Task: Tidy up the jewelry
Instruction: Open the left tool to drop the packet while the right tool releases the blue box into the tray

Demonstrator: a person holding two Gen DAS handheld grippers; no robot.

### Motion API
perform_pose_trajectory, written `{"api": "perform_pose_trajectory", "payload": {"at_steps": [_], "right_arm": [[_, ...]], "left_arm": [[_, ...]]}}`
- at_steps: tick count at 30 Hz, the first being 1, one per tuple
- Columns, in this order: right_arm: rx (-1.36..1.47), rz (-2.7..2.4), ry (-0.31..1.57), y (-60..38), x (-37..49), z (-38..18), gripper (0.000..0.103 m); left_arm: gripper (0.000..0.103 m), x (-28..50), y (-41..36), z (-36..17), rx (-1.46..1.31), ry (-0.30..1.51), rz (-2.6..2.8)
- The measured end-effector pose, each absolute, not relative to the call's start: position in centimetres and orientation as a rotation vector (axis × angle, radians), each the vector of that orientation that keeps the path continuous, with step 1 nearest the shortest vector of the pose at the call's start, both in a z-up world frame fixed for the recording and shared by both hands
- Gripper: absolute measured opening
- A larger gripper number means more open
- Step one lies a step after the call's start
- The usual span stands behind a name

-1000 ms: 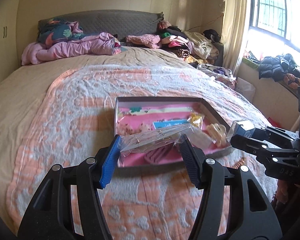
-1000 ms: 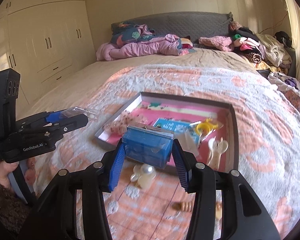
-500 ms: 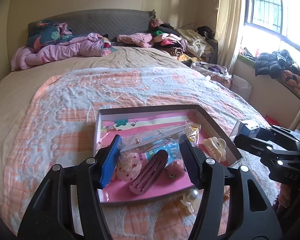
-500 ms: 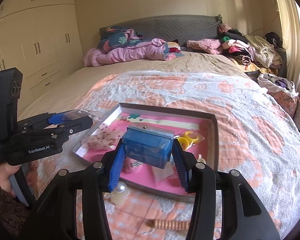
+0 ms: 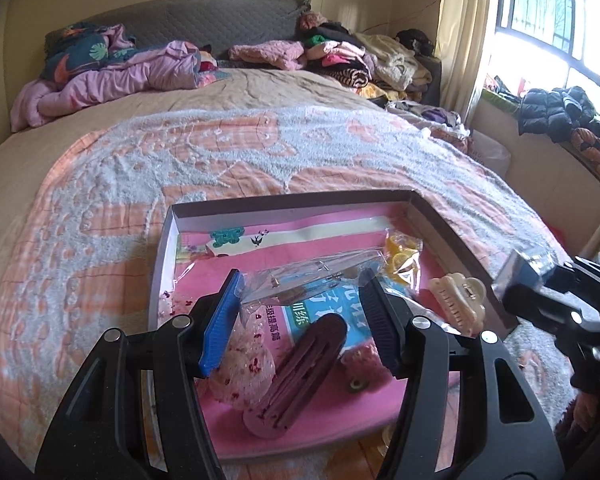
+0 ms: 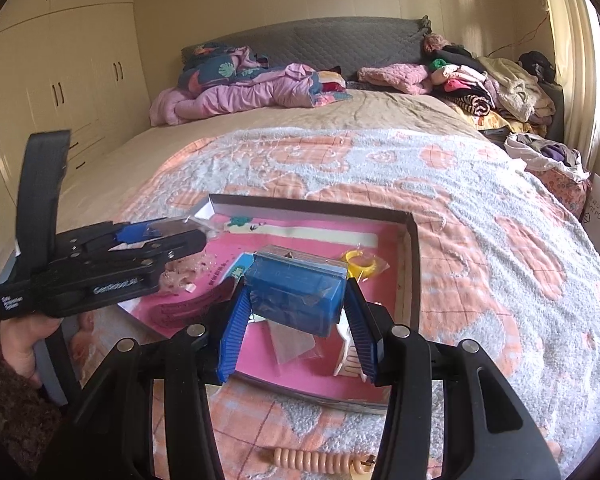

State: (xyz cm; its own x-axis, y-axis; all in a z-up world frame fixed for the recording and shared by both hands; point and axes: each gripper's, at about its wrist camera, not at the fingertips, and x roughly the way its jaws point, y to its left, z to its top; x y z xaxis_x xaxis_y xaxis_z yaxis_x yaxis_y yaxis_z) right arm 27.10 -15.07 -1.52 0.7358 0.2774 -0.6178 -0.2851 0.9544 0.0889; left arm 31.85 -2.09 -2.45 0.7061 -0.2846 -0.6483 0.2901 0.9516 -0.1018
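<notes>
- Left gripper (image 5: 302,300) is over the tray (image 5: 292,206), its 2 fingers pinched on a clear plastic packet (image 5: 312,276) with small metal pieces inside.
- Right gripper (image 6: 296,314) is clamped on a blue plastic box (image 6: 296,294), held above the tray's near right part.
- The tray sits on the peach-and-grey blanket (image 5: 100,208), pink lining showing.
- Inside the tray: a dark maroon hair clip (image 5: 300,376), a cream claw clip (image 5: 458,300) by the right wall, a yellow piece in wrap (image 5: 402,254).
- A peach beaded strand (image 6: 320,460) lies on the blanket, outside the tray's near edge.
</notes>
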Motion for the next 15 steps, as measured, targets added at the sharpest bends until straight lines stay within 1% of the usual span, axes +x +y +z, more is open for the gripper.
{"api": "perform_pose_trajectory", "payload": {"at_steps": [15], "right_arm": [[-0.052,0.356,0.781,-12.3,28.8,-5.2,0.045]], "left_arm": [[0.052,33.5,-1.9,-4.5,-0.009,0.771,-0.292]]}}
